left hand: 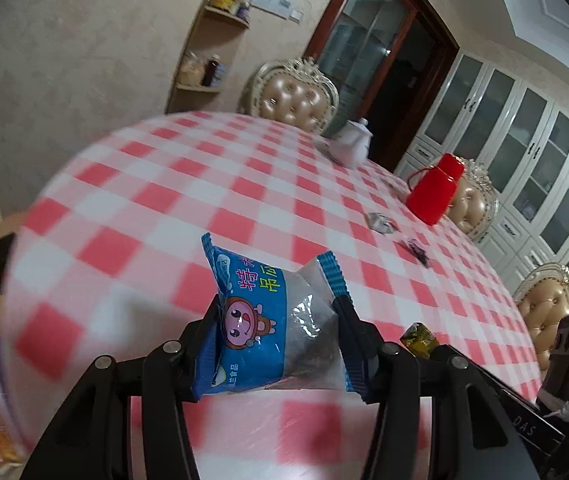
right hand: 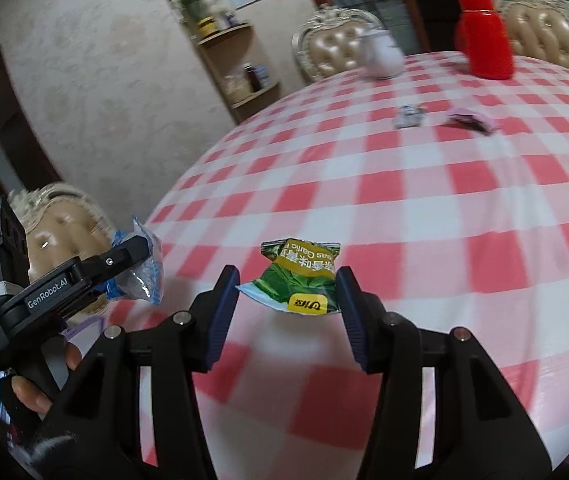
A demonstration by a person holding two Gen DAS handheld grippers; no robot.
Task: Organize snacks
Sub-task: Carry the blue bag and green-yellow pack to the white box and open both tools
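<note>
The left gripper (left hand: pixel 278 322) clamps a blue snack packet (left hand: pixel 272 320) at lower centre of its view, lifted over the checked tablecloth (left hand: pixel 164 200). The right gripper (right hand: pixel 288 300) pinches a green snack packet (right hand: pixel 300 280) at centre frame; a red flask (right hand: pixel 482 34) stands upper right

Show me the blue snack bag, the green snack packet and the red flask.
blue snack bag (left hand: pixel 252 320): left wrist view, cartoon face.
green snack packet (right hand: pixel 304 280): right wrist view, leafy middle.
red flask (right hand: pixel 484 32): right wrist view, body.
</note>
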